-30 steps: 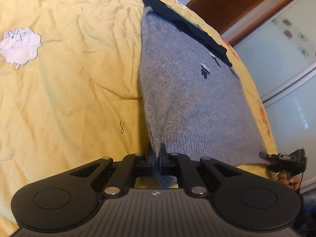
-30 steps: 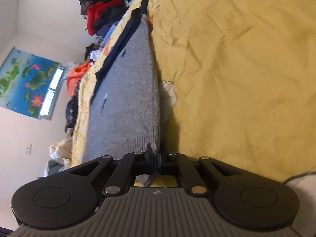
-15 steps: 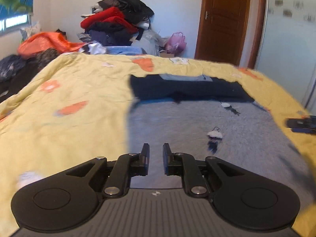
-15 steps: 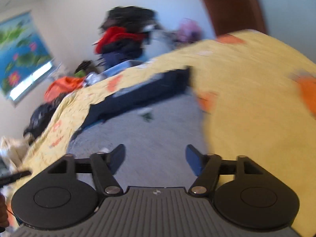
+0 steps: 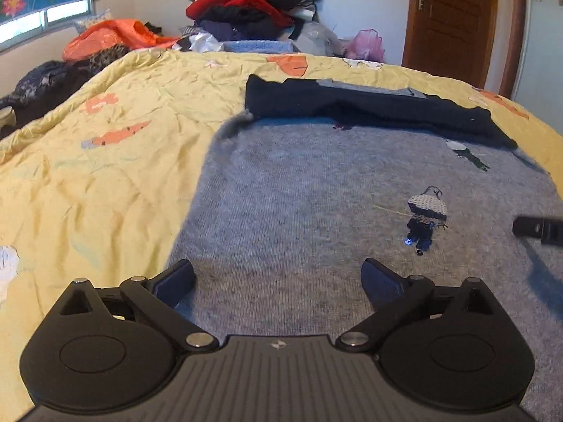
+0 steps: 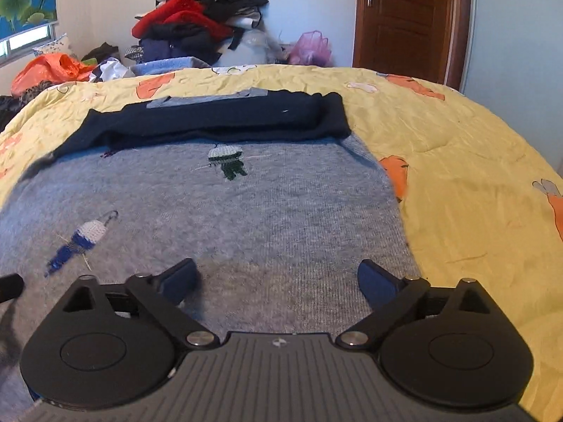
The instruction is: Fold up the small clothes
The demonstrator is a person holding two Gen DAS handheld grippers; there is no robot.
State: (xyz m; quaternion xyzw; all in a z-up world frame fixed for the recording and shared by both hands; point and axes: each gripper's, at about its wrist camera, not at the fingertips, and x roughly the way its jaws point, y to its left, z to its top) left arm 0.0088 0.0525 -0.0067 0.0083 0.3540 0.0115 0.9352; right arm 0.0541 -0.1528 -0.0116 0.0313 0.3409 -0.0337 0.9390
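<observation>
The grey sweater (image 5: 316, 211) lies flat on the bed (image 5: 105, 161), its navy sleeves (image 6: 211, 119) folded across at 12 o'clock. Left gripper (image 5: 278, 281) and right gripper (image 6: 276, 279) hover over its hem, jaws wide, holding nothing. The body folds look undone.

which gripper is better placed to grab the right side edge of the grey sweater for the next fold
Right. The right gripper hangs open over the grey knitted sweater with its right side edge just off its outer jaw. The left gripper, also open, sits by the opposite edge, next to the yellow quilt.
</observation>
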